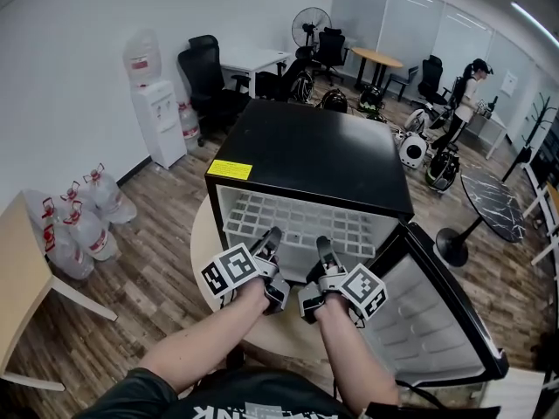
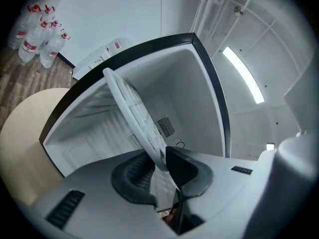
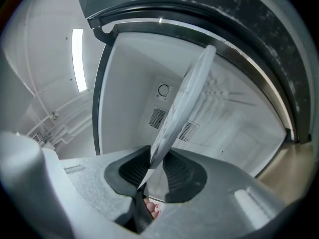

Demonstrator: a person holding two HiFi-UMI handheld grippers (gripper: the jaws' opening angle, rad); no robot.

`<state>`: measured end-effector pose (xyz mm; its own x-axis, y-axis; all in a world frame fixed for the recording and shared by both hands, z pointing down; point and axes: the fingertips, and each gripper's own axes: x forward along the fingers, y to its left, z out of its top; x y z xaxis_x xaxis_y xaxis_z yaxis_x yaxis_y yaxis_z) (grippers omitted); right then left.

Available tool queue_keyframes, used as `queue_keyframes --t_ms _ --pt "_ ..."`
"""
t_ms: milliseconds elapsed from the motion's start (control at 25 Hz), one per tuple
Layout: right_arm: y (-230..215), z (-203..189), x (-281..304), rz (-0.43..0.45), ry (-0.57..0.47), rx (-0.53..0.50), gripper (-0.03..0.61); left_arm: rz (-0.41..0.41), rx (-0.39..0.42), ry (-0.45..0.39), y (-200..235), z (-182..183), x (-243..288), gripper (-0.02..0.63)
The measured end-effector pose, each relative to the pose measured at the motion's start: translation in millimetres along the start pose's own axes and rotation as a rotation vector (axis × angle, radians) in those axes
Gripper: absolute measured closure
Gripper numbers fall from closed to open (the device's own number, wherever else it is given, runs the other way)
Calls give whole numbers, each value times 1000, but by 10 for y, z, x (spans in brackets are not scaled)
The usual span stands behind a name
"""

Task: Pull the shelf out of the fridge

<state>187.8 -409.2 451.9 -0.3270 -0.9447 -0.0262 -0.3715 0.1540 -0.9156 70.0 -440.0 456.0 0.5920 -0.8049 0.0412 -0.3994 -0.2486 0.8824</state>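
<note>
A black mini fridge [image 1: 314,151] stands on a round table with its door [image 1: 432,321] swung open to the right. Inside lies a white grid shelf [image 1: 297,221]. My left gripper [image 1: 272,236] and right gripper [image 1: 321,246] sit side by side at the shelf's front edge. In the left gripper view the shelf [image 2: 134,113] runs edge-on between the pads of the left gripper [image 2: 159,166], which are closed on it. The right gripper view shows the shelf [image 3: 187,98] likewise pinched in the right gripper [image 3: 154,166]. The fridge interior behind the shelf holds nothing else.
The pale round table [image 1: 205,234] carries the fridge. A wooden table [image 1: 17,269] and water bottles [image 1: 74,216] are at the left, and a water dispenser [image 1: 157,103] stands by the wall. Office chairs [image 1: 205,77], a person [image 1: 463,94] and a dark round table [image 1: 493,203] are behind.
</note>
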Motion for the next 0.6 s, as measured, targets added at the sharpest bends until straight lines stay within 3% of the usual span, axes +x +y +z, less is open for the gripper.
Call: queue_keyframes --t_ms 600 --pt "105 -135 -277 28 37 8 497 16 -26 -5 -83 -109 -291 549"
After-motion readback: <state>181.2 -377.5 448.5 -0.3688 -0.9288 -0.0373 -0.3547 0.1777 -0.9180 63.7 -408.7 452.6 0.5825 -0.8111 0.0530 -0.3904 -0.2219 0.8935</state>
